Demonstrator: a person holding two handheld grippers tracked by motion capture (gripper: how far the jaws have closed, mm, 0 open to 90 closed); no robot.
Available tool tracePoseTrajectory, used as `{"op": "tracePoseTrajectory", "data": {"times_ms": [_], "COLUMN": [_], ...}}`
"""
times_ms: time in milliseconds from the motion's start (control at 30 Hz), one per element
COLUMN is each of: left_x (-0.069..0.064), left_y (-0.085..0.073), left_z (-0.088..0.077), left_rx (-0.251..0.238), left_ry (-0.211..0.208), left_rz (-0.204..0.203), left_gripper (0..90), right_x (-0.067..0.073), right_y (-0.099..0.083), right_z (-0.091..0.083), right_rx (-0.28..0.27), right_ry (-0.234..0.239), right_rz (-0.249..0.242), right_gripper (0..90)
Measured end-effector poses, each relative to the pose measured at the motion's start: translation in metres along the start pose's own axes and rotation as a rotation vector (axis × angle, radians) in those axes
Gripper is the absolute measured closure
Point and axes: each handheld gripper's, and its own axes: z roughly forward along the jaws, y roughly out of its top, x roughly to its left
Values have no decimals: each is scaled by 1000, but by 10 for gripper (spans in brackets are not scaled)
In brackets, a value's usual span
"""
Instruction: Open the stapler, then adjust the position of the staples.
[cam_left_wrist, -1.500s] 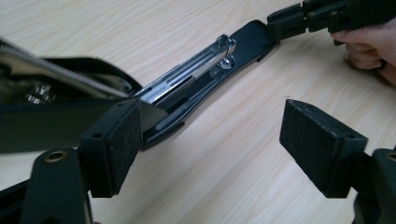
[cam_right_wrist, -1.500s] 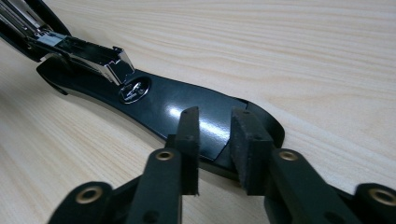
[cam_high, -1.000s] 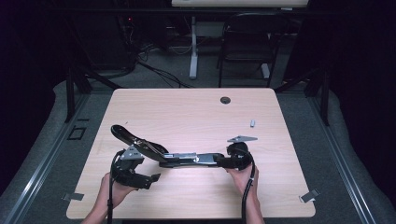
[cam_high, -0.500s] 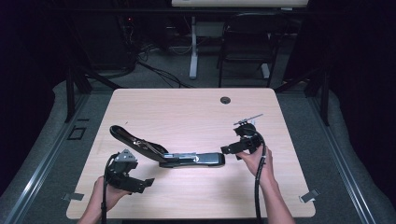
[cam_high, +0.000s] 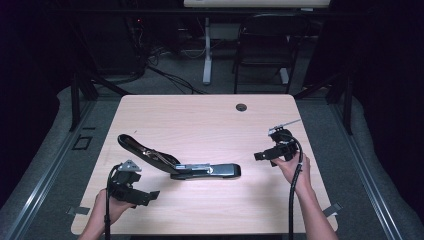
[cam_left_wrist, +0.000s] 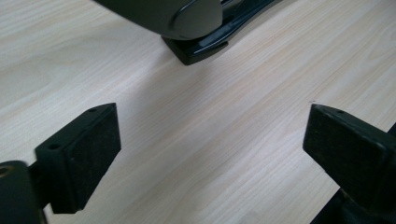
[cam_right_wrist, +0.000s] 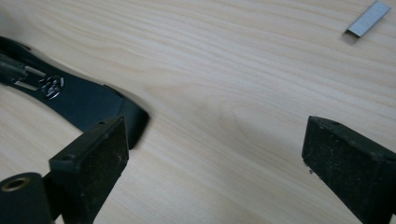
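A stapler (cam_high: 180, 162) lies opened out near the middle of the table (cam_high: 200, 120), its raised arm reaching toward the left and far side, its base toward the right. The left gripper (cam_high: 150, 196) sits nearer the person, at the table's front left, apart from the stapler; the right gripper (cam_high: 260, 155) is off to the stapler's right, by the right edge. A strip of staples (cam_right_wrist: 369, 17) lies on the bare tabletop beyond the right gripper, and a small round hole (cam_high: 241, 107) sits near the far edge
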Motion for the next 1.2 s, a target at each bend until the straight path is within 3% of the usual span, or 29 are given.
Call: {"op": "tracePoseTrajectory", "data": {"times_ms": [367, 667, 767, 1200], "left_x": [7, 9, 9, 10], "left_y": [-4, -2, -2, -2], "left_z": [4, 8, 10, 11], "left_rx": [18, 33, 41, 50], "left_ry": [17, 15, 17, 9], "left_rz": [-16, -9, -4, -5], "left_gripper": [3, 3, 3, 3], "right_x": [-34, -50, -54, -77], "right_y": [23, 45, 51, 71], "right_z": [9, 20, 22, 41], "right_rx": [45, 75, 59, 81], "right_ry": [-36, -51, -58, -83], "right_rz": [62, 77, 95, 171], "right_gripper": [50, 53, 88, 247]}}
